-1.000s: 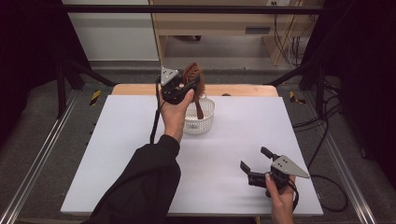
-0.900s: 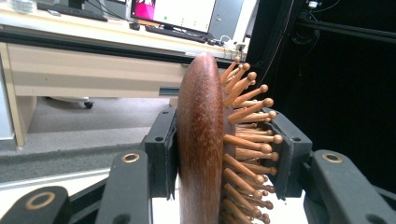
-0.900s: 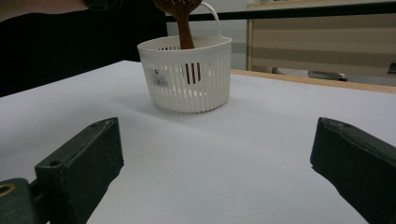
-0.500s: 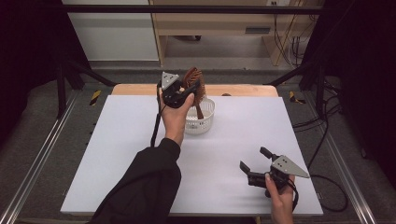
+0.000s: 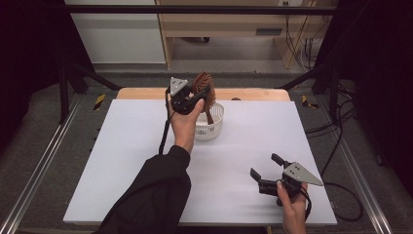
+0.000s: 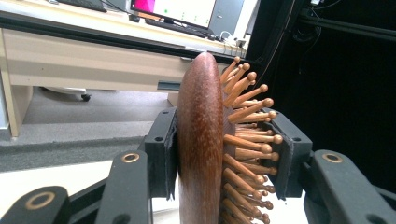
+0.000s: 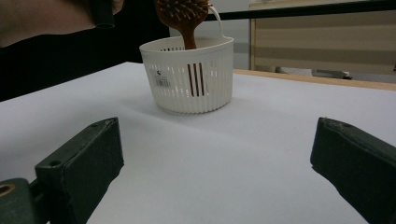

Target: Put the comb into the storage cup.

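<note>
Hairbrush (image 5: 204, 90) barely lower, left gripper (image 5: 195, 100) clamping it, handle seemingly inside basket (image 5: 214, 127), right gripper (image 5: 265, 168) agape

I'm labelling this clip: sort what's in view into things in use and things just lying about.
In use: wooden hairbrush, clamped in the left tongs, handle down in the white slotted basket.

Lying about: open right tongs, idle over the table; wooden desk behind.

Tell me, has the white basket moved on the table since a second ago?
No. The white basket sits at the same spot by the table's wooden far edge.
</note>
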Demonstrator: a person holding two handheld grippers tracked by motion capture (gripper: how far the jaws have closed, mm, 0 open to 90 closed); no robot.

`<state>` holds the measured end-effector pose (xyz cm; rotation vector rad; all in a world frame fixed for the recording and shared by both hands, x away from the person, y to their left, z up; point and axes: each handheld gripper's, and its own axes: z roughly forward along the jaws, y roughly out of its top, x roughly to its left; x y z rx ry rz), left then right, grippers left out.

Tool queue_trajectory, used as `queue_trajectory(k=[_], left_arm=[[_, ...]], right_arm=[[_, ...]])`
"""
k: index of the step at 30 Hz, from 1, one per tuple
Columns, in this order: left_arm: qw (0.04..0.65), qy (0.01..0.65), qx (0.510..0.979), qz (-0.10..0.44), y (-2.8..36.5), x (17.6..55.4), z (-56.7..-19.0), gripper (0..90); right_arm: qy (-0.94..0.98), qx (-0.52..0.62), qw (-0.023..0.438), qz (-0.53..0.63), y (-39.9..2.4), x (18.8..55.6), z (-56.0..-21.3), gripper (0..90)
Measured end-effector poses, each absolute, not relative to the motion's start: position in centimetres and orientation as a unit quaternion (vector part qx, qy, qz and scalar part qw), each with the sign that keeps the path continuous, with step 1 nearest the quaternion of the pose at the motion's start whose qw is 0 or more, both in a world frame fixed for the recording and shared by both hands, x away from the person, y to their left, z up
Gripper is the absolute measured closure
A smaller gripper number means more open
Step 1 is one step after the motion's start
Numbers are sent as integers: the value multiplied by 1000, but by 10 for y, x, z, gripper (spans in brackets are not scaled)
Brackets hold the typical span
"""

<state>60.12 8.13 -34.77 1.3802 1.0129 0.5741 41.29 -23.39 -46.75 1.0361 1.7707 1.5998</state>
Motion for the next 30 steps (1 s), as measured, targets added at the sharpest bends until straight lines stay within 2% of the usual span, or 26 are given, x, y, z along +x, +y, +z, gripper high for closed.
queue_trajectory(k=[30], left_arm=[[619,442,601,245,65,604,-364,505]], right_arm=[[655,384,267,593,-234,413,-468,31]])
